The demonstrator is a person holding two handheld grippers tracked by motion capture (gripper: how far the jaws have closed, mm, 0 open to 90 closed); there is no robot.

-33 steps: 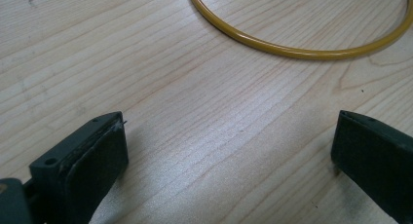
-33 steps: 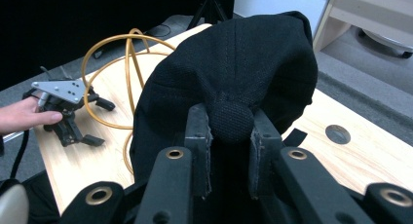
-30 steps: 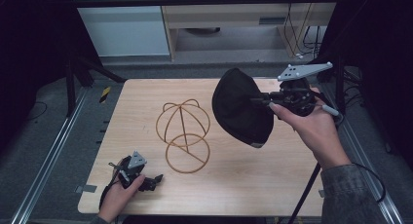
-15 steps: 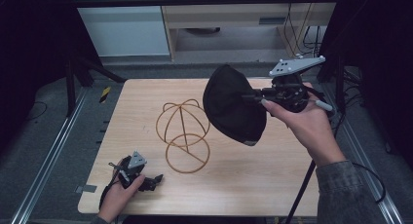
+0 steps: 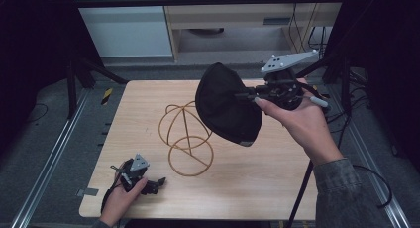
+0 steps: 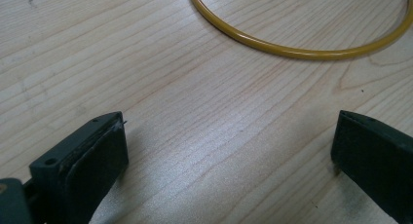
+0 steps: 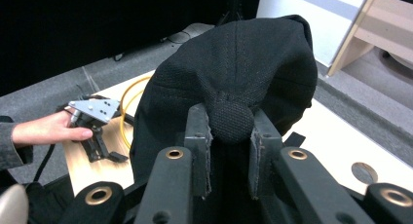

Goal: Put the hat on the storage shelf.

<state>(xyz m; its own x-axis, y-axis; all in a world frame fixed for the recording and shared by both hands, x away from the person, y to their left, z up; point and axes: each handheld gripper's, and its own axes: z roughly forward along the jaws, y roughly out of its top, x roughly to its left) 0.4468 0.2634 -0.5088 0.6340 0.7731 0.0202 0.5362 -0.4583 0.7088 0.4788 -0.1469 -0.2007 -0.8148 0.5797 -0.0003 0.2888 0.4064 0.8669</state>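
Observation:
A black cap [image 5: 225, 106] hangs in the air over the table's right half, just right of the top of a yellow wire stand [image 5: 185, 136]. My right gripper [image 5: 242, 95] is shut on the cap's top button; in the right gripper view the button [image 7: 230, 121] sits pinched between the two pads, with the cap's crown [image 7: 234, 63] beyond. My left gripper [image 5: 157, 182] rests on the wooden table [image 5: 277, 188] at the front left, jaws wide open with nothing between them [image 6: 229, 146]. The stand's base ring [image 6: 292, 51] lies just ahead of it.
A wooden cabinet [image 5: 237, 20] stands behind the table. Metal rails [image 5: 49, 158] run along the floor on both sides. A black pole [image 5: 302, 188] rises at the table's front right. A round cable hole [image 7: 363, 173] is cut in the tabletop.
My right gripper has carried the cap to the left and a little up, closer to the wire stand. The left gripper has stayed where it was.

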